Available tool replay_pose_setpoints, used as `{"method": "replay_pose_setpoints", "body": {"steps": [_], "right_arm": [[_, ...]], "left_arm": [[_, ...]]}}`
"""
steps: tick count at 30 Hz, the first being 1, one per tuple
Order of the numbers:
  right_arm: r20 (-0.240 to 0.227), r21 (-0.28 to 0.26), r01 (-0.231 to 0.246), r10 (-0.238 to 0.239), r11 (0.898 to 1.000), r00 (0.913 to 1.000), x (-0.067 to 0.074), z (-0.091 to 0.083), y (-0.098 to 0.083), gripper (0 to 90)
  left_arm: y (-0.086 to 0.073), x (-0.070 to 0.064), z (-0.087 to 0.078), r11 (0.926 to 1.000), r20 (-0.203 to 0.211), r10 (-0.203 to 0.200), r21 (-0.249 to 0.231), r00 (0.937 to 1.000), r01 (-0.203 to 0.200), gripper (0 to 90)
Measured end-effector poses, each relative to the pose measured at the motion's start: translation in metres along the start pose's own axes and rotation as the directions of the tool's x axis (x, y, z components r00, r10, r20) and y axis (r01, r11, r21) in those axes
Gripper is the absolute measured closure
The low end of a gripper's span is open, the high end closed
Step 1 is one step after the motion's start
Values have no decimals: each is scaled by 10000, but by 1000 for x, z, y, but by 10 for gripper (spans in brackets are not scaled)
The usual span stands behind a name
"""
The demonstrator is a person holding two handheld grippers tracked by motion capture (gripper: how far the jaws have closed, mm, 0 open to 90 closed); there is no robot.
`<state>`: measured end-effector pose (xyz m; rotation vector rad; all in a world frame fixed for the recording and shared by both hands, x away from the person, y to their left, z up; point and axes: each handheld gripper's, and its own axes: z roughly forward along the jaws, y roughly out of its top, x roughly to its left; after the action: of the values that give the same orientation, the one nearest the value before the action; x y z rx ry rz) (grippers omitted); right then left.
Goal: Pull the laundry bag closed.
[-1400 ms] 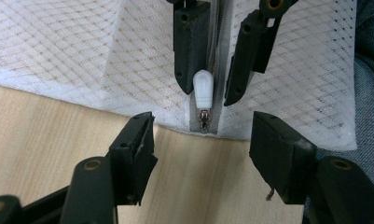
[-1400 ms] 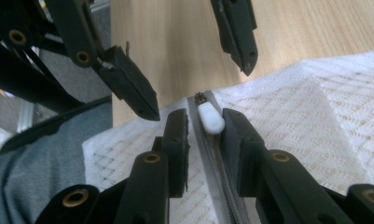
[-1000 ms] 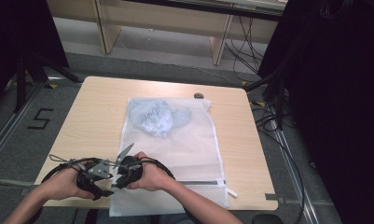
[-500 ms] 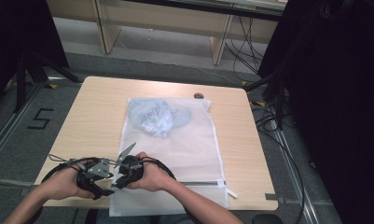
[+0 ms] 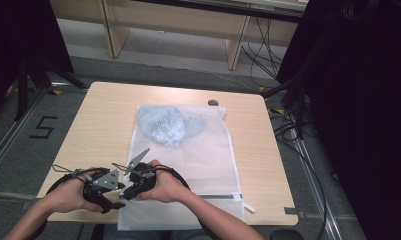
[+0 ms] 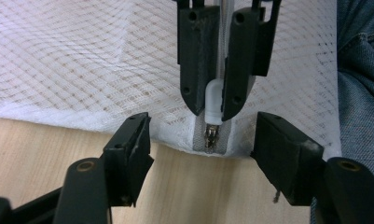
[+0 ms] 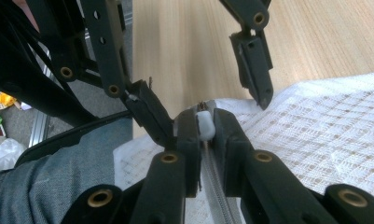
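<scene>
A: How should this zip step go?
B: Left claw, jaws just opened wide and empty, could pin the white mesh laundry bag at the near tabletop edge. Right claw pinches the white zipper pull, between the left's jaws; draw it steadily along.

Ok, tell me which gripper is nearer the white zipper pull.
Right. The right gripper is clamped on the white zipper pull; the left gripper stands open around the zipper's end, its jaws clear of the pull.
</scene>
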<state>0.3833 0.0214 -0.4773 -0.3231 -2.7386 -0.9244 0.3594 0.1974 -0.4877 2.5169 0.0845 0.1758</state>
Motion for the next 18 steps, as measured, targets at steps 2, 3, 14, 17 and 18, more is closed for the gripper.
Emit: {"method": "replay_pose_setpoints", "body": {"steps": [2,3,14,17,18], "right_arm": [[-8,-123,-8,8,9999,10000,0,0,0,824],[3,-131,-44,44,9999,10000,0,0,1,824],[-38,-373,-196,194,9991,9998,-3,-4,1,825],[-64,-548,-11,8,9985,10000,-5,-4,1,825],[-123,-492,-272,266,9984,9996,-3,-5,0,825]], "left_arm": [[0,-5,0,9986,-121,-534,49,9985,535,391],[0,-6,0,9984,-154,-548,126,9984,550,391],[0,-13,2,9958,-258,-791,448,9965,802,543],[0,-13,2,9960,-267,-778,424,9966,789,529],[0,-12,2,9965,-223,-733,379,9971,741,562]]}}
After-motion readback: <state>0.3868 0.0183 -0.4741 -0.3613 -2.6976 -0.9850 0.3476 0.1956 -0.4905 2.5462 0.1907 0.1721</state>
